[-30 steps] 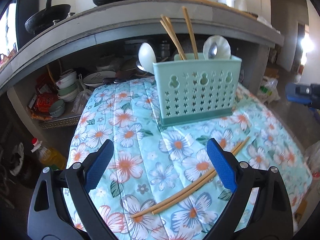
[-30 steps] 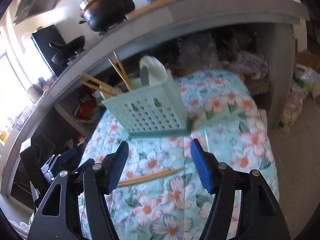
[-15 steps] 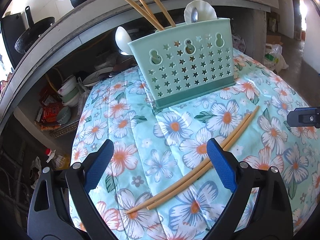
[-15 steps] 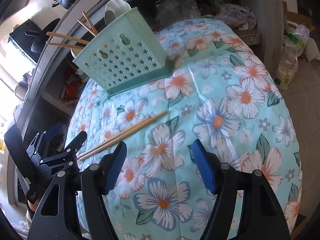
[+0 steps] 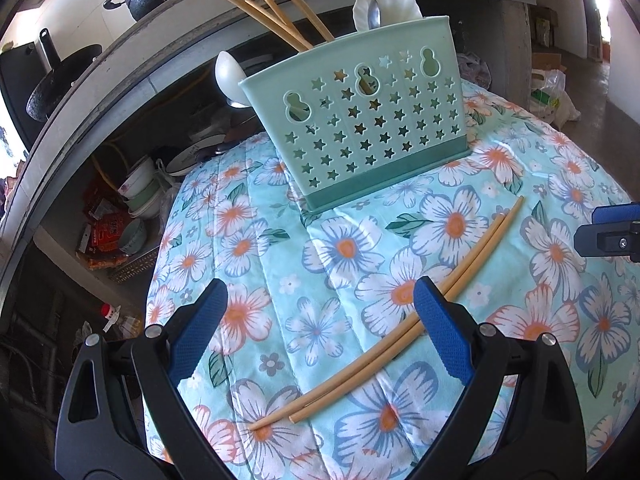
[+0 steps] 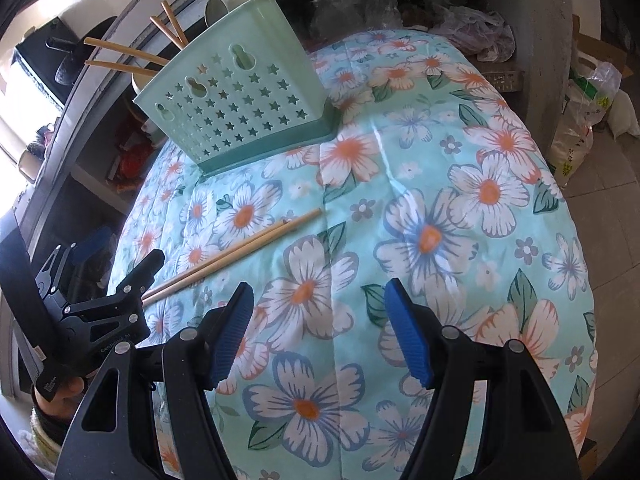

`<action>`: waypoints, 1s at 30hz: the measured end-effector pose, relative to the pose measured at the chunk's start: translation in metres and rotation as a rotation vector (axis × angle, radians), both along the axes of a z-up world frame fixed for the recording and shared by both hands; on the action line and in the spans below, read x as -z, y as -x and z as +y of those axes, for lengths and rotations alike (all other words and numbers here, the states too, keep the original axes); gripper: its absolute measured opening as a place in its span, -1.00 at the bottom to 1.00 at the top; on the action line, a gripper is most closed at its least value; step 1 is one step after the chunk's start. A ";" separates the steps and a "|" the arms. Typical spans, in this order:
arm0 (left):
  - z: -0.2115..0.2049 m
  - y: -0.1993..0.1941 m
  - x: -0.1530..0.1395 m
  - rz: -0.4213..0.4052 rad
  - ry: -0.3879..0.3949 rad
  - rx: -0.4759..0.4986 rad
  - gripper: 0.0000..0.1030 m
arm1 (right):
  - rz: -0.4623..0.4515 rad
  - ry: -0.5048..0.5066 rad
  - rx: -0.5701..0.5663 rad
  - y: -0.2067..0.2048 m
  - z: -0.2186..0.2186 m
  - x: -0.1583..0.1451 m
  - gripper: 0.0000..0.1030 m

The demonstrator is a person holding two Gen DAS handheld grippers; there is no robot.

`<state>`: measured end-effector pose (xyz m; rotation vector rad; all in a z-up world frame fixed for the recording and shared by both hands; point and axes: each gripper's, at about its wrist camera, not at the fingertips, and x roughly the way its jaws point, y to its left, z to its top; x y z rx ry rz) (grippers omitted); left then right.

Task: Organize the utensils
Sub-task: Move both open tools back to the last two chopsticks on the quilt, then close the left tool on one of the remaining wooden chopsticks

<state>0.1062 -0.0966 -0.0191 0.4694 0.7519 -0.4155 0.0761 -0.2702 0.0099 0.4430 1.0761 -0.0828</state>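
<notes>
Your left claw (image 5: 318, 322) hangs with its jaws apart and empty over the floral worktop (image 5: 540, 280); the chopstick pair (image 5: 400, 336) lies under its right finger, and the mint utensil basket (image 5: 360, 128) stands beyond. Your right claw (image 6: 320, 334) is spread too, gripping nothing, with the chopsticks ahead to its left.

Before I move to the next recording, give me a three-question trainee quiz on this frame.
1. True or false: the loose chopsticks lie on the floral cloth.
2. Which holds them: A) left tongs B) right tongs C) neither?
3. What stands in the mint utensil caddy?

Key: 1. True. 2. C, both tongs open. 3. Chopsticks and white spoons.
</notes>
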 end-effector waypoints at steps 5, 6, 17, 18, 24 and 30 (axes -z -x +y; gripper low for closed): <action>-0.005 0.000 0.002 -0.004 -0.018 0.007 0.75 | 0.006 0.000 -0.002 0.000 -0.002 0.003 0.29; -0.006 0.000 0.003 -0.005 -0.022 0.008 0.75 | 0.006 0.000 -0.001 0.001 -0.003 0.003 0.29; -0.018 0.002 0.006 -0.013 -0.053 0.027 0.75 | 0.002 -0.016 0.006 0.004 -0.011 0.005 0.29; -0.019 0.002 0.007 -0.014 -0.055 0.029 0.75 | 0.002 -0.019 0.007 0.005 -0.011 0.005 0.29; -0.025 0.017 0.012 -0.050 -0.035 0.119 0.75 | 0.004 -0.038 0.025 0.007 -0.016 0.008 0.29; -0.033 0.046 0.029 -0.163 -0.077 0.281 0.49 | -0.005 -0.055 0.044 0.011 -0.019 0.008 0.29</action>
